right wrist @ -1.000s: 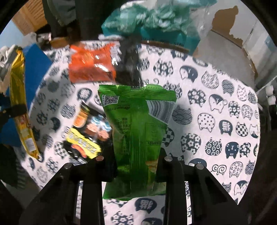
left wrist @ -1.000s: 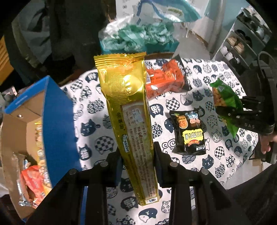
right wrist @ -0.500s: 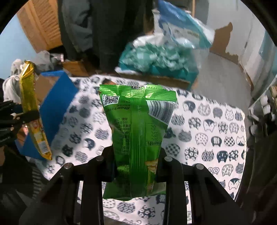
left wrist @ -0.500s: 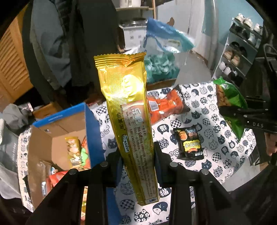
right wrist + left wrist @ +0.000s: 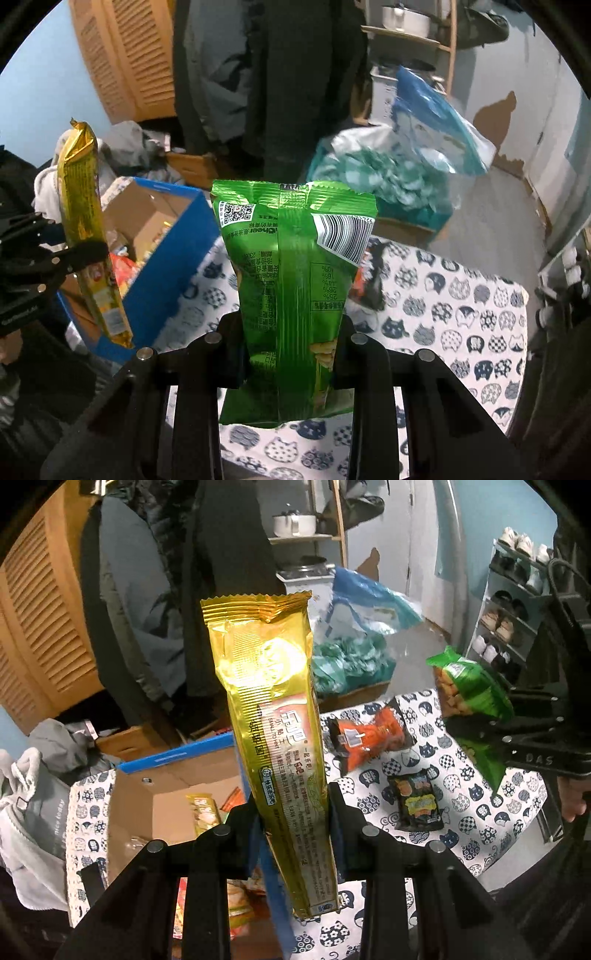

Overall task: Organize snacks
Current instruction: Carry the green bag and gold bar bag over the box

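Note:
My left gripper (image 5: 293, 812) is shut on a long gold snack packet (image 5: 269, 716), held upright above the open blue cardboard box (image 5: 173, 757) that holds several snacks. My right gripper (image 5: 291, 343) is shut on a green snack bag (image 5: 295, 280), held upright above the cat-print table (image 5: 461, 325). The gold packet (image 5: 86, 229) and left gripper show at the left of the right wrist view, over the box (image 5: 173, 254). The green bag (image 5: 469, 694) shows at the right of the left wrist view. An orange packet (image 5: 373, 734) and a black packet (image 5: 417, 801) lie on the table.
Behind the table stand a box of teal wrapped items (image 5: 380, 184) with a blue plastic bag (image 5: 432, 122), hanging coats (image 5: 177, 602) and a louvred wooden door (image 5: 40, 627). A shoe rack (image 5: 513, 609) stands at the right. Grey clothing (image 5: 33, 794) is piled left of the box.
Both grippers have risen with their packets; the table and box now look lower and farther. The left gripper with the gold packet has moved over the blue box.

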